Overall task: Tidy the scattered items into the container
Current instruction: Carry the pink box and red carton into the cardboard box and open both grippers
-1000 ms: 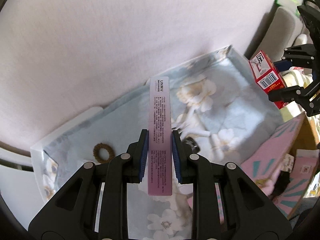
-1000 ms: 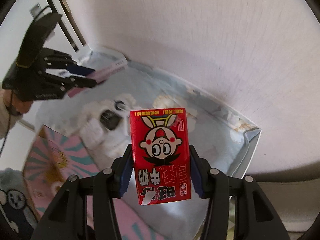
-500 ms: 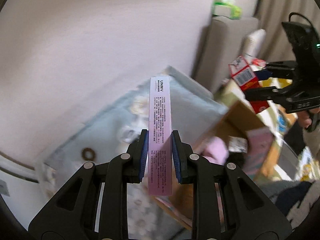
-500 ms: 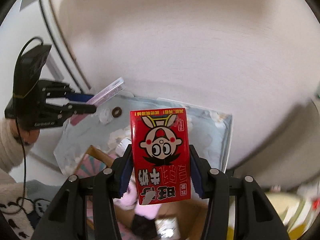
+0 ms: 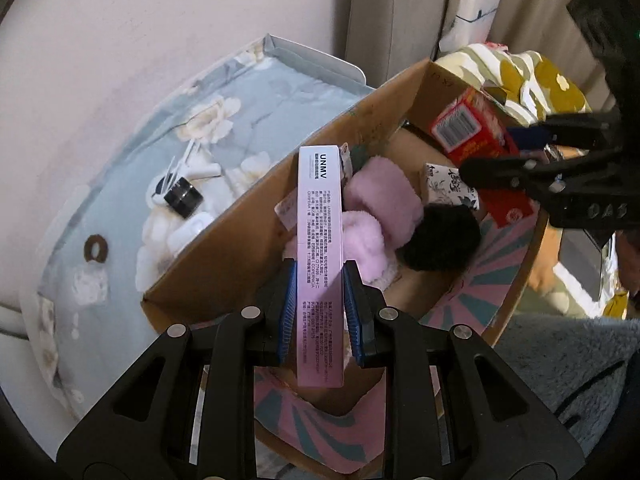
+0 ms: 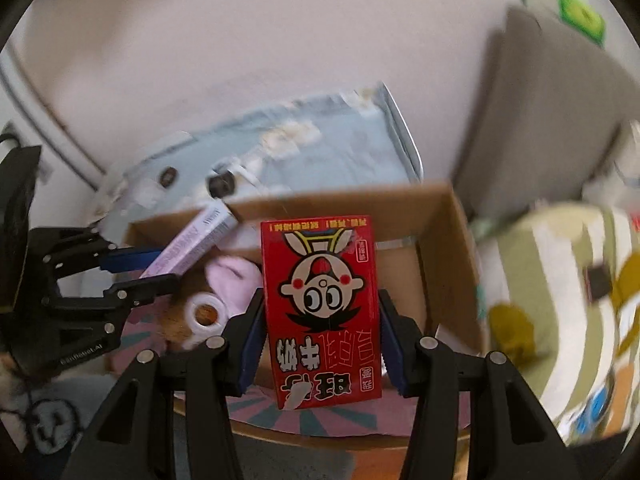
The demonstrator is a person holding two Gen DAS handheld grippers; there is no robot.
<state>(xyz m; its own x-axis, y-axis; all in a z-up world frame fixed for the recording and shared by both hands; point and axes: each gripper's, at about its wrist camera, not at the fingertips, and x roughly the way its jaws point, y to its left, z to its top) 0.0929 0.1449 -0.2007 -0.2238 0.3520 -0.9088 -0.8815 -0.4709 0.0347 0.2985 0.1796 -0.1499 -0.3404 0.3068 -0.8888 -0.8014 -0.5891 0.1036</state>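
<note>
left gripper [image 5: 319,316] clamps the long pink box [image 5: 321,240] above the cardboard box [image 5: 224,248]; right gripper [image 6: 320,340] pinches the red carton [image 6: 320,304] over it too. releasing together risks the items colliding or tipping over the rim.

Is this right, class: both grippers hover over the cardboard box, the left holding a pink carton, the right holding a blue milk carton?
Not quite. The right gripper holds a red milk carton, not blue, as the right wrist view shows. The left gripper does hold the pink carton over the cardboard box.
</note>
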